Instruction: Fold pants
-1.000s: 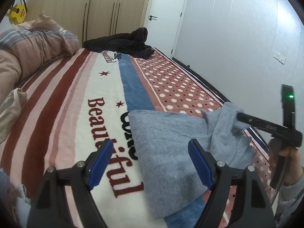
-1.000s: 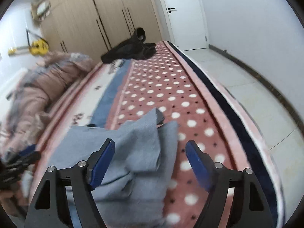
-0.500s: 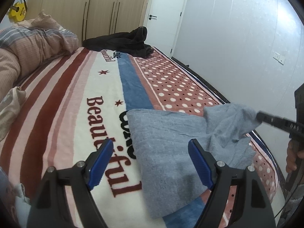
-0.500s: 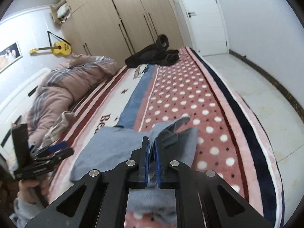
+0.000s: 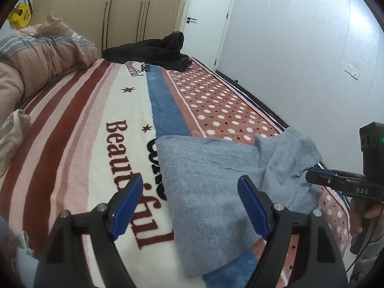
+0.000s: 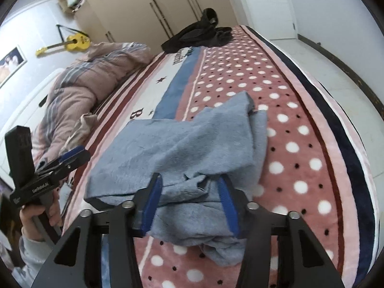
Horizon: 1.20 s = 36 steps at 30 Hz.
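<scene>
The grey-blue pants (image 5: 211,180) lie partly folded on the patterned bed blanket (image 5: 96,132), flat on the left and bunched toward the right edge. My left gripper (image 5: 189,206) is open and empty, above the pants' near left part. My right gripper (image 6: 189,199) is open, its blue pads (image 6: 153,199) on either side of a bunched fold of the pants (image 6: 182,144). In the left wrist view the right gripper (image 5: 312,172) sits at the pants' right edge. The left gripper also shows in the right wrist view (image 6: 74,156).
A dark garment (image 5: 156,52) lies at the far end of the bed. A pink striped duvet (image 5: 36,55) is heaped along the left side. The bed's right edge (image 6: 348,144) drops to a white floor. Wardrobes, a door and a wall guitar (image 6: 72,42) stand beyond.
My right gripper was open, shut on the pants half a second ago, and now stands open around the bunched cloth, lower on the bed. The left gripper has barely moved.
</scene>
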Motion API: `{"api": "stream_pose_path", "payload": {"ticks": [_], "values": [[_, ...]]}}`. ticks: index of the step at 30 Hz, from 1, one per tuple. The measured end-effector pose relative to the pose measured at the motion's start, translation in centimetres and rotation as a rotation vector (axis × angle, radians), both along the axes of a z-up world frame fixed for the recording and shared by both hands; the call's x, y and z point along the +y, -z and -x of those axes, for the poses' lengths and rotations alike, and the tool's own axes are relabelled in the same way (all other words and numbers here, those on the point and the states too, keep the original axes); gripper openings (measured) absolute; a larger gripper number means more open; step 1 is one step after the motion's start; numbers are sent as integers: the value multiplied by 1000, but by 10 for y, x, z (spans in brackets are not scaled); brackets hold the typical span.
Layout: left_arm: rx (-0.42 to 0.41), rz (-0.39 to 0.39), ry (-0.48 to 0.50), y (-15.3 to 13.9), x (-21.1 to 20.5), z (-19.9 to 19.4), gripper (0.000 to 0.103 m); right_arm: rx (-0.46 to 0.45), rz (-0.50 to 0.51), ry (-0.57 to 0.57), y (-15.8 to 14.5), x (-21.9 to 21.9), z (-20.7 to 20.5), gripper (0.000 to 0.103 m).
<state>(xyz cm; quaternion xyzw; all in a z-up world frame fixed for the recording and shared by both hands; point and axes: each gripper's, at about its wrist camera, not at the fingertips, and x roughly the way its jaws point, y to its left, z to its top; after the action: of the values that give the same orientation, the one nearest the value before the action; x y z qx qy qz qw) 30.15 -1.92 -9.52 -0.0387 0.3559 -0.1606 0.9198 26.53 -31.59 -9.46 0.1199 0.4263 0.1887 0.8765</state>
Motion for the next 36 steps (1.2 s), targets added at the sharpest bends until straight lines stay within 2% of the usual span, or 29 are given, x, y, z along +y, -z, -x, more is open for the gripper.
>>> {"api": "stream_pose_path", "payload": {"ticks": [3, 6, 8, 9, 10, 17, 26, 31, 34, 36], "values": [[3, 5, -2, 0, 0, 0, 78, -3, 17, -30, -1, 8, -2, 34], [3, 12, -2, 1, 1, 0, 78, 35, 34, -14, 7, 10, -7, 34], [4, 9, 3, 1, 1, 1, 78, 31, 57, -11, 12, 13, -8, 19], [3, 5, 6, 1, 0, 1, 78, 22, 75, -8, 13, 14, -7, 6], [3, 3, 8, 1, 0, 2, 78, 11, 65, -14, 12, 14, -4, 3], [9, 11, 27, 3, -5, 1, 78, -89, 15, 6, -12, -7, 33, 2], [35, -24, 30, 14, -13, -2, 78, -40, 24, 15, 11, -15, 55, 2], [56, -32, 37, 23, -15, -4, 78, -56, 121, 113, 9, -32, 66, 1], [69, -42, 38, 29, -18, -5, 78, -12, 73, 142, 17, -52, 69, 4], [72, -37, 35, 30, -17, -5, 78, -36, 75, 153, 9, -57, 68, 4]]}}
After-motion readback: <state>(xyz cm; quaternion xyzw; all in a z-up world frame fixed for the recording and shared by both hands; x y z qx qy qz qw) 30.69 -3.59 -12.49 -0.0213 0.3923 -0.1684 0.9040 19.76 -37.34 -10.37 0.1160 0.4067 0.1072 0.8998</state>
